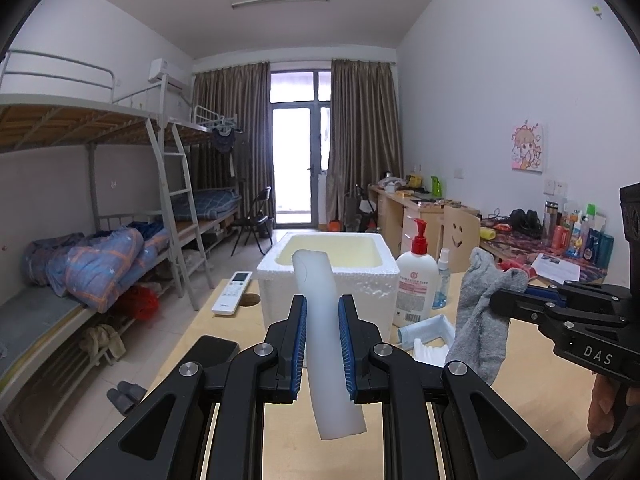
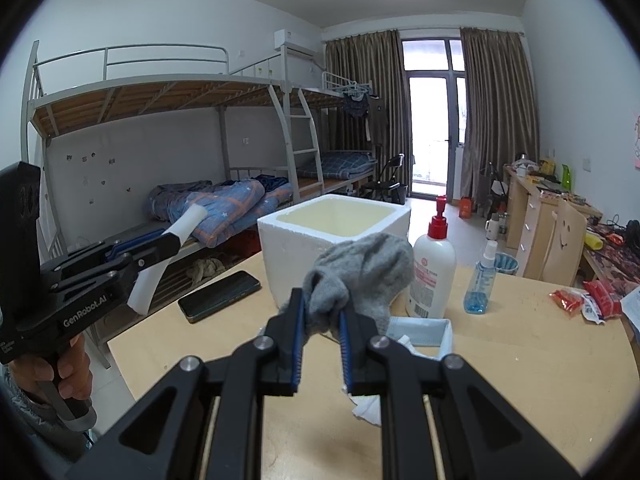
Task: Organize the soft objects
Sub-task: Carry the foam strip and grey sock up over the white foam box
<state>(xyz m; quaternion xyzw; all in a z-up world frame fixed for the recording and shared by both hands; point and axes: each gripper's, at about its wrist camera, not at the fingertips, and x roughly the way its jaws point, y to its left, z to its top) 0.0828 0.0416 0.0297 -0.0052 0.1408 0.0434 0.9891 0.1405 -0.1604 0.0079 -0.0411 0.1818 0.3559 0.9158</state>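
Note:
My left gripper is shut on a long white foam strip and holds it above the table, in front of the white foam box. It also shows in the right wrist view, with the strip sticking out both ways. My right gripper is shut on a grey sock, held in the air near the box. The sock hangs from it in the left wrist view, right of the box.
On the wooden table are a black phone, a lotion pump bottle, a blue spray bottle, a small pale blue tray, red snack packets and a remote. Bunk beds stand on the left.

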